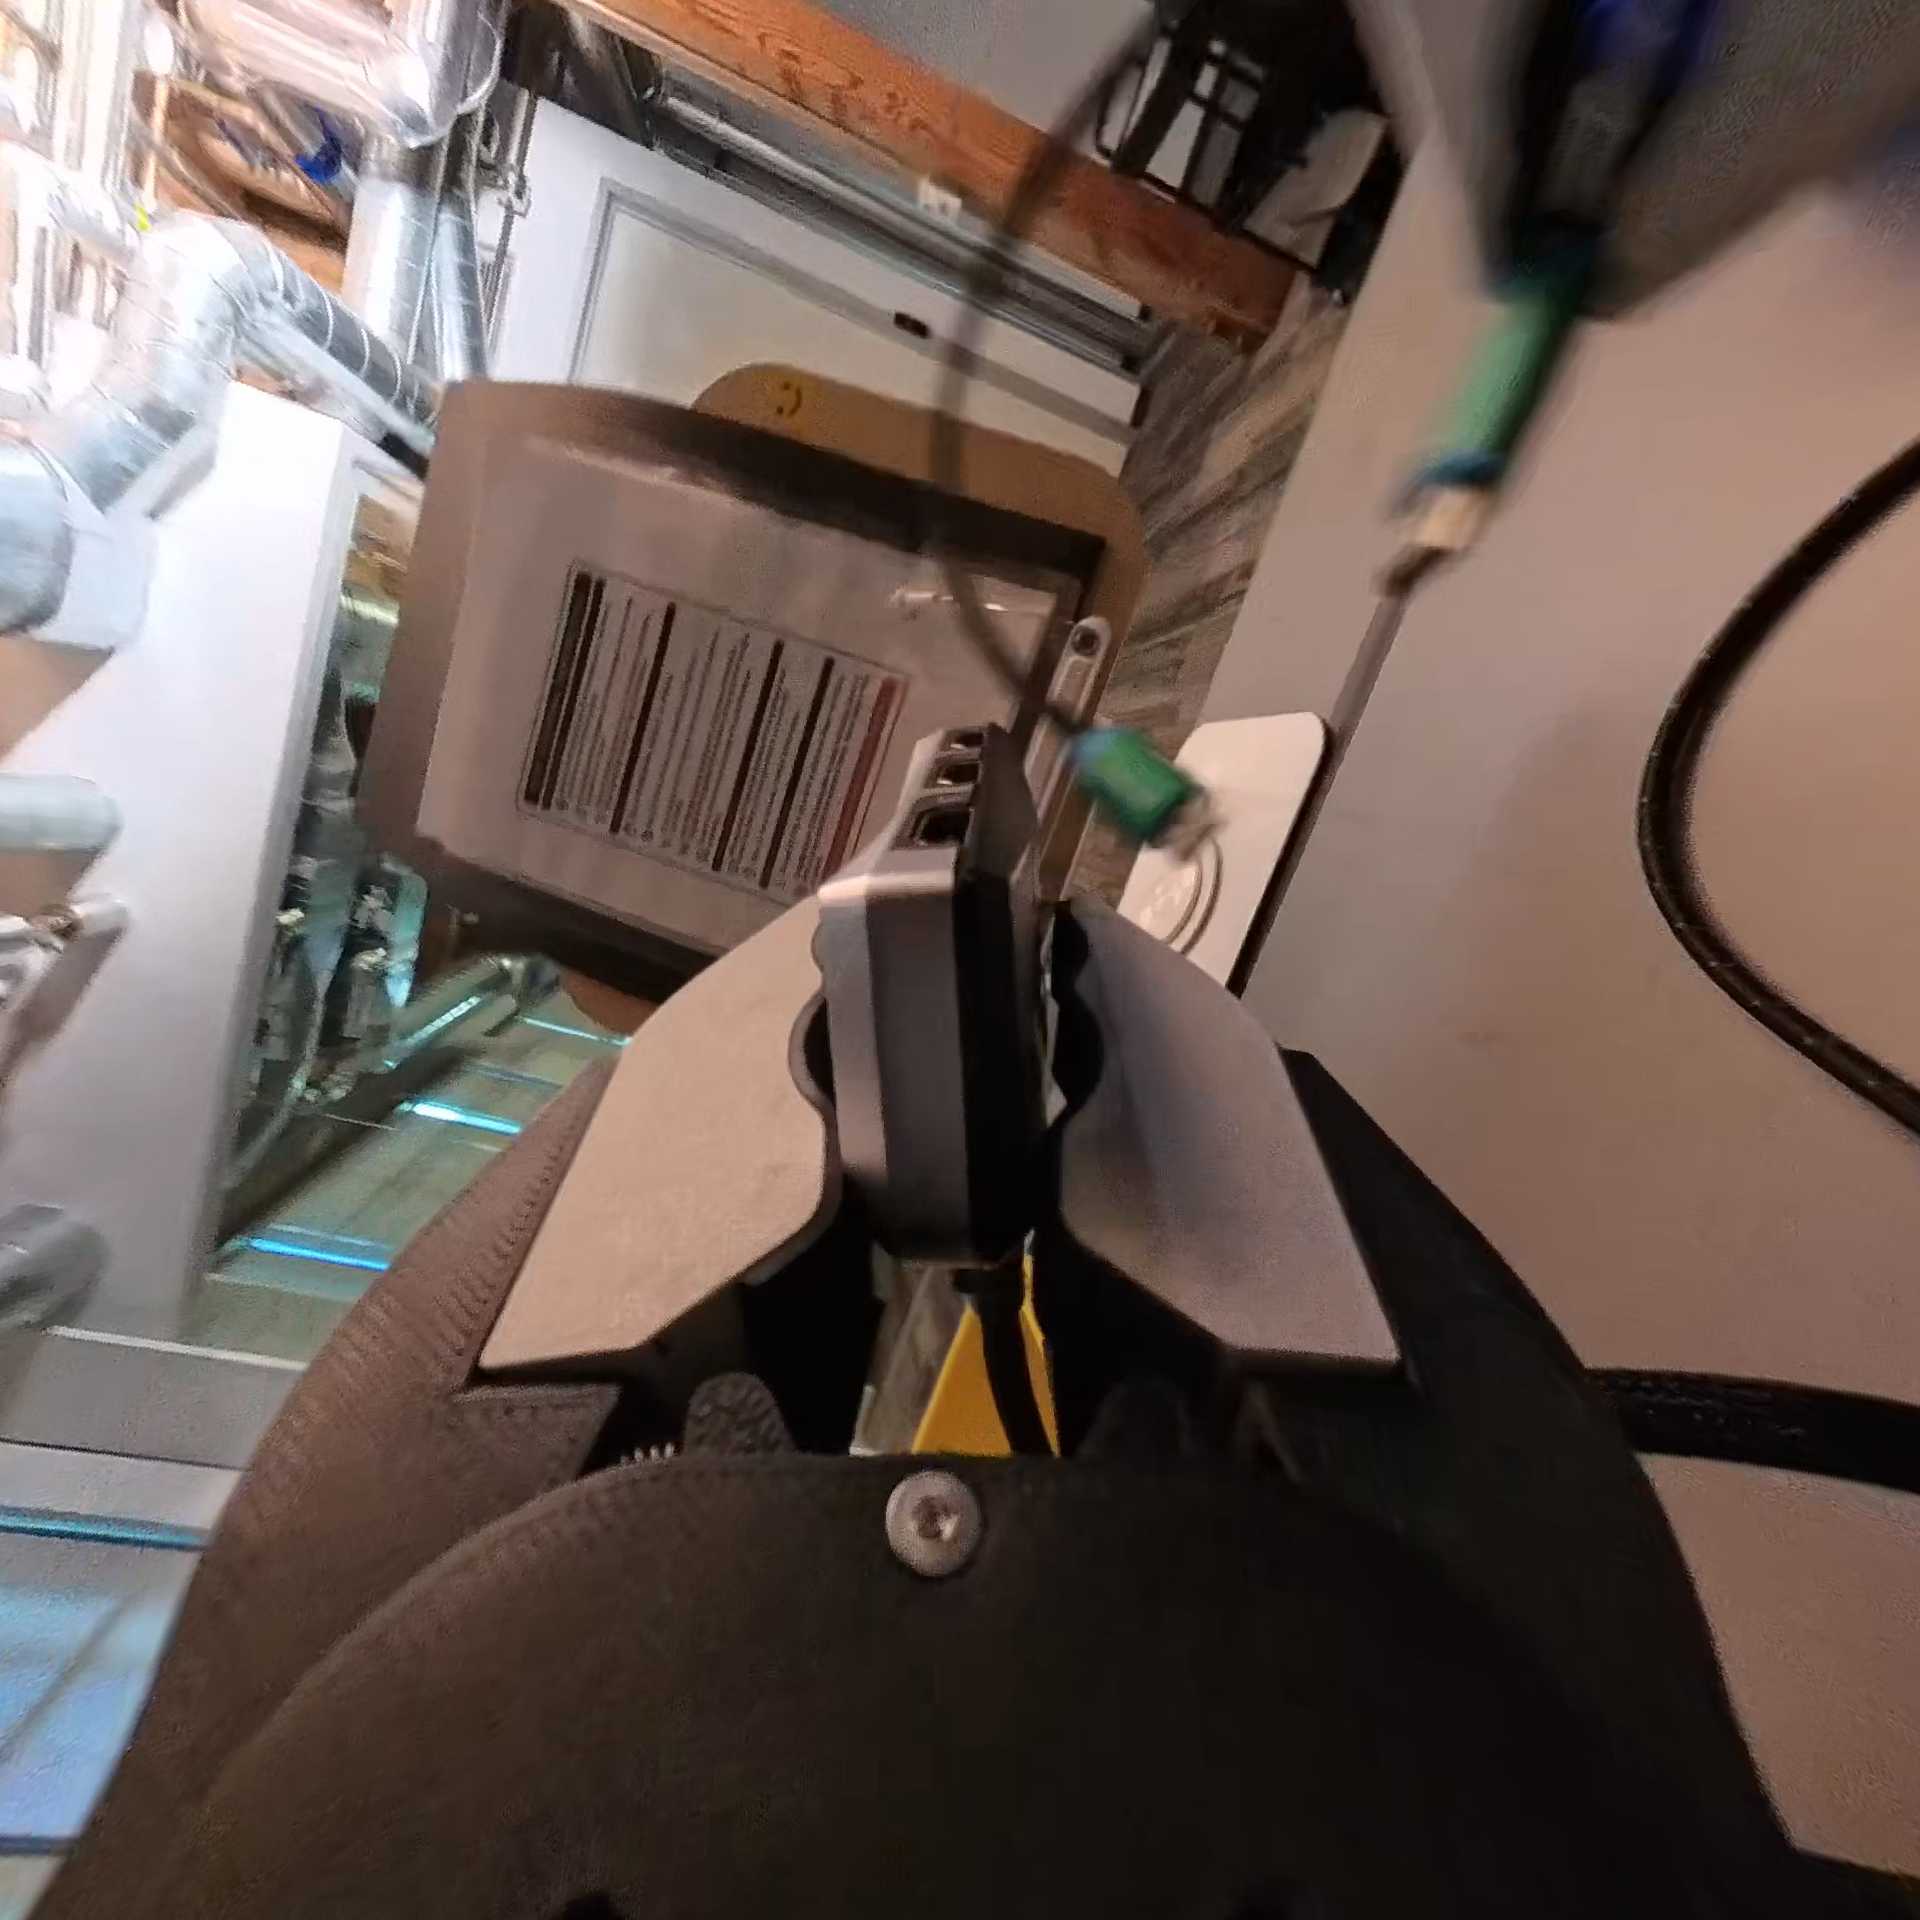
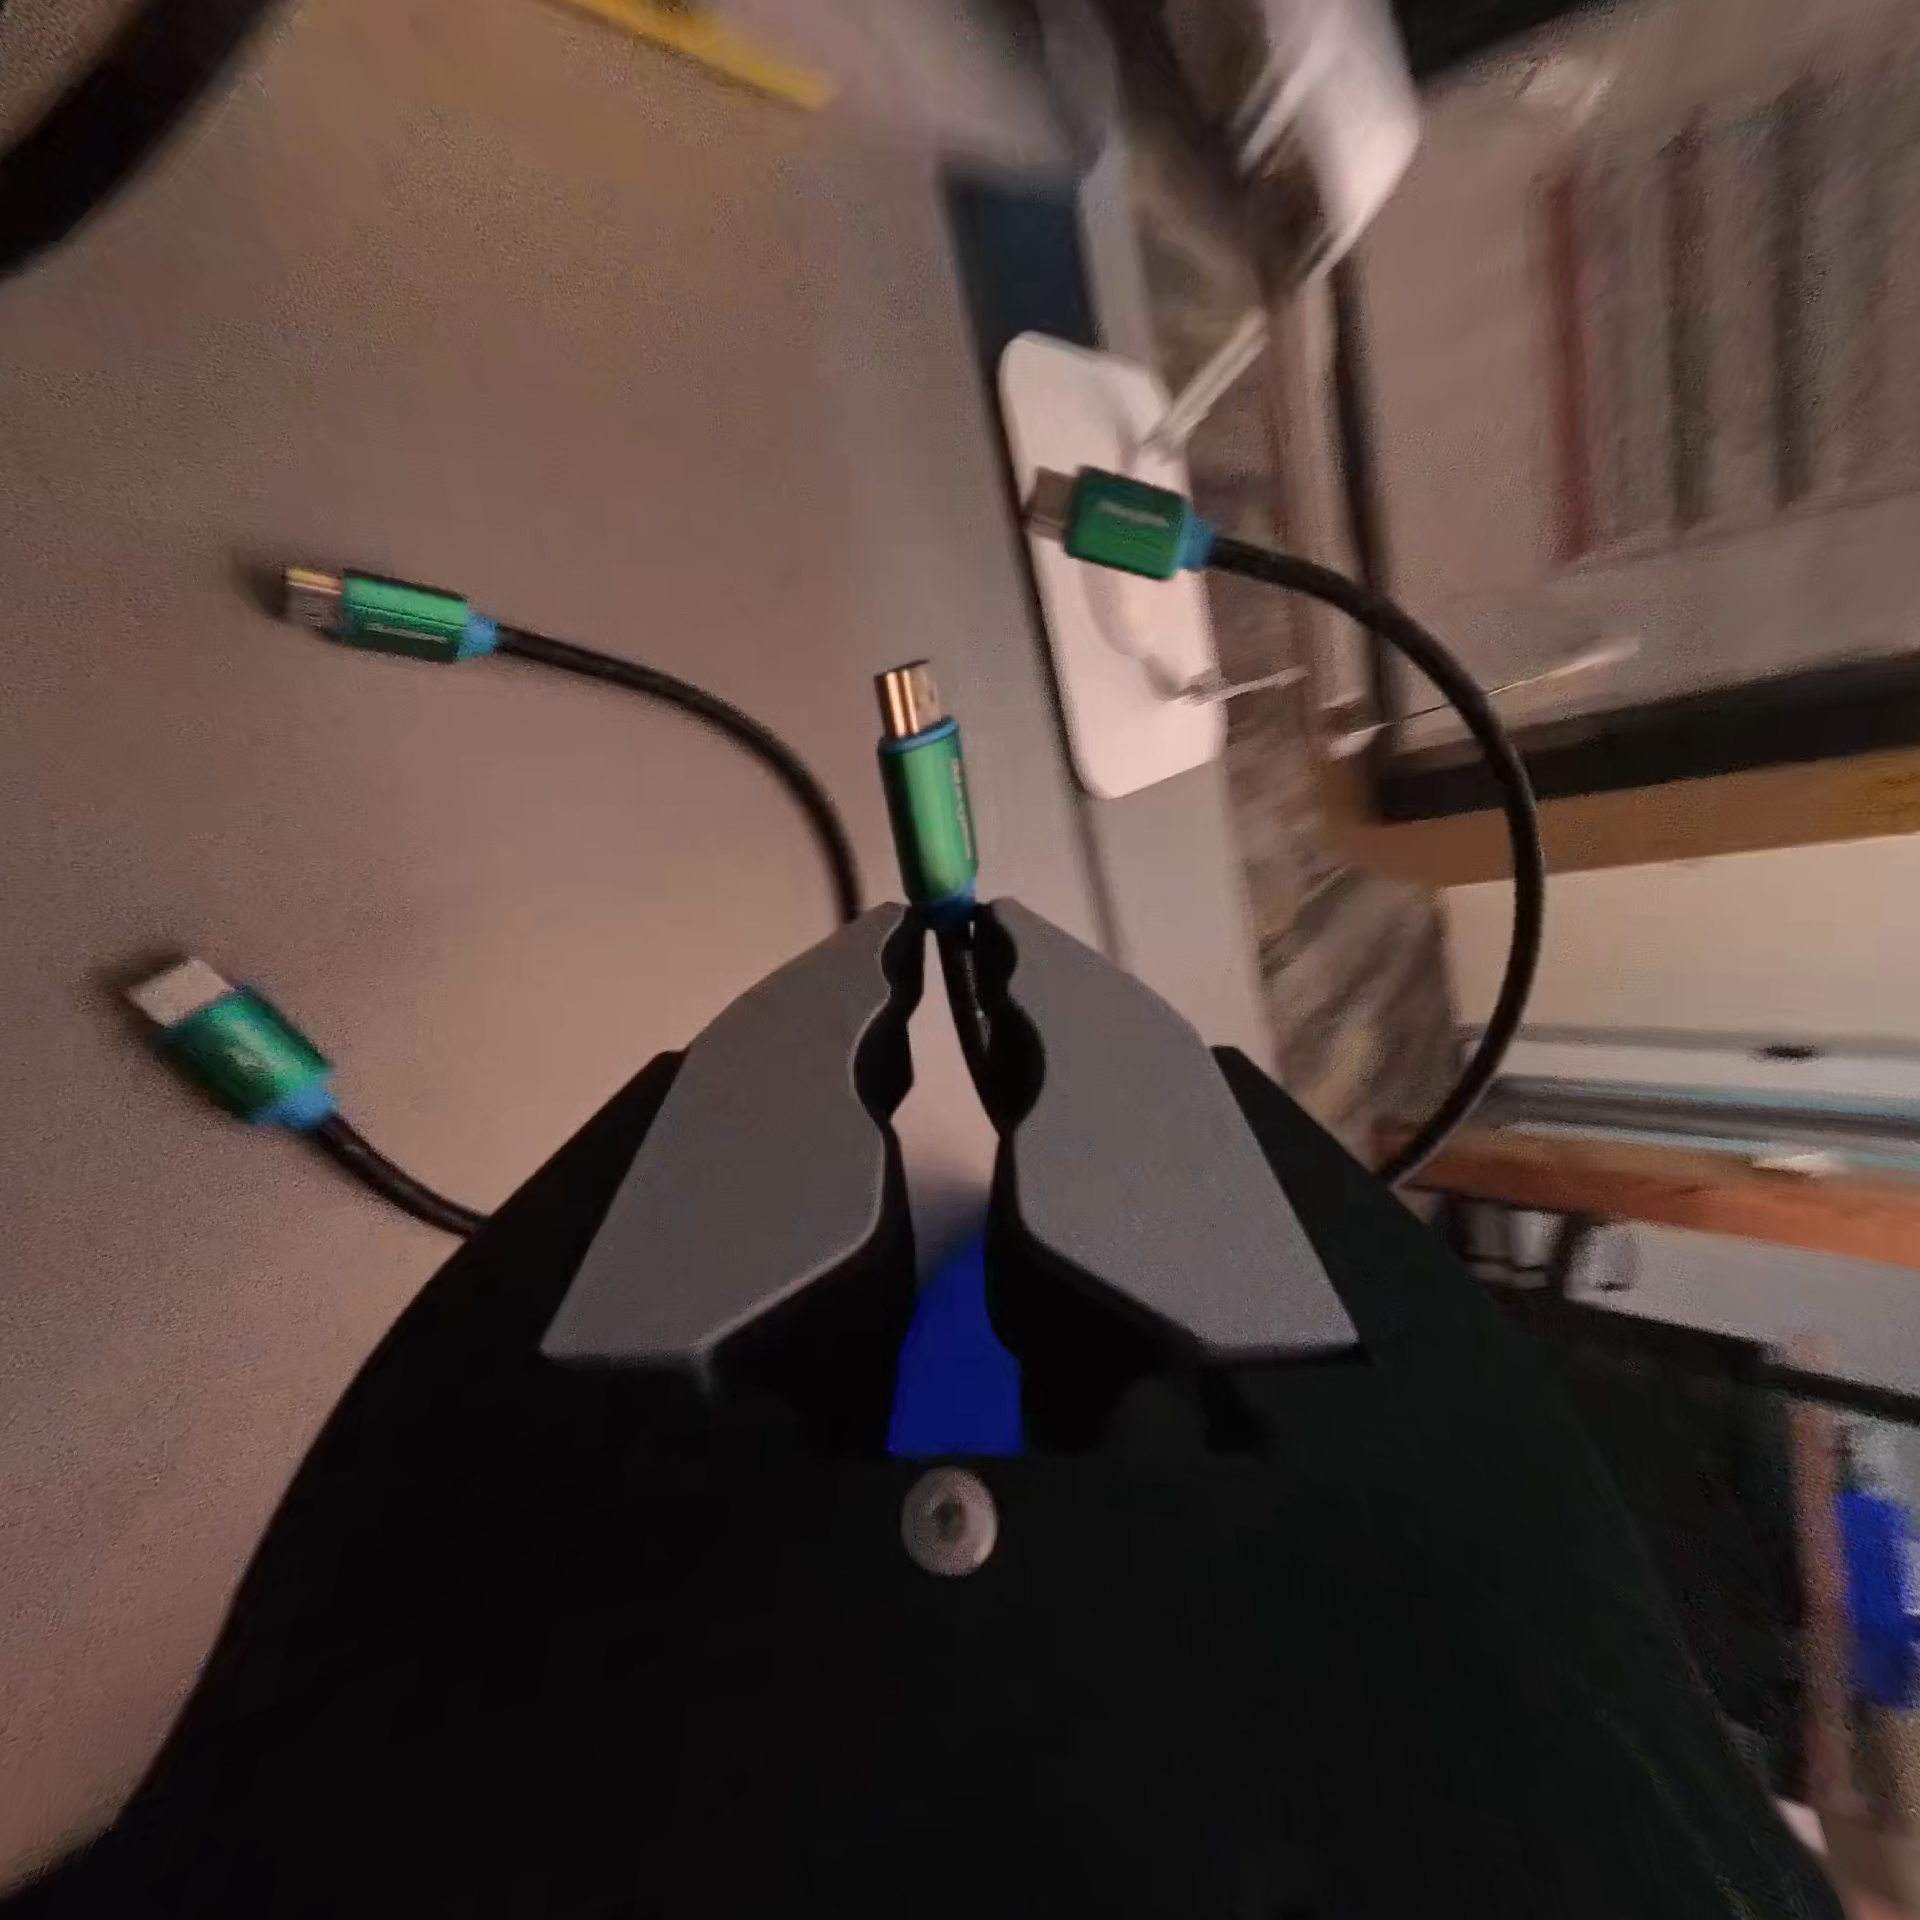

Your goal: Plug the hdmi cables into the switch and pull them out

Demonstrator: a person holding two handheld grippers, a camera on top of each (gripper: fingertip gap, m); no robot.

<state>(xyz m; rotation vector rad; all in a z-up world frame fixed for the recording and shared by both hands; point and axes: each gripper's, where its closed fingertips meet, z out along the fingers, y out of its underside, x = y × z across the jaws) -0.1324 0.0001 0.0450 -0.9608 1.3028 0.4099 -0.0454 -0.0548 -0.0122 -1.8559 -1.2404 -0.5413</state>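
Observation:
In the left wrist view my left gripper (image 1: 951,920) is shut on the grey and black HDMI switch (image 1: 914,1060), held on edge above the grey table (image 1: 1558,1091); its ports (image 1: 940,779) face away from me. A green HDMI plug (image 1: 1132,792) hangs just beyond the switch. My right gripper (image 2: 945,916) is shut on a black cable just behind its green plug (image 2: 928,821), whose metal tip points forward. That plug and the right gripper show blurred at the top right of the left wrist view (image 1: 1496,384). Three more green plugs (image 2: 405,618) (image 2: 244,1055) (image 2: 1127,520) show in the right wrist view.
A white flat pad (image 2: 1101,582) lies near the table's edge and also shows in the left wrist view (image 1: 1252,821). A cardboard box with a label (image 1: 717,665) stands beyond the switch. A black cable loop (image 1: 1714,831) lies on the table at the right.

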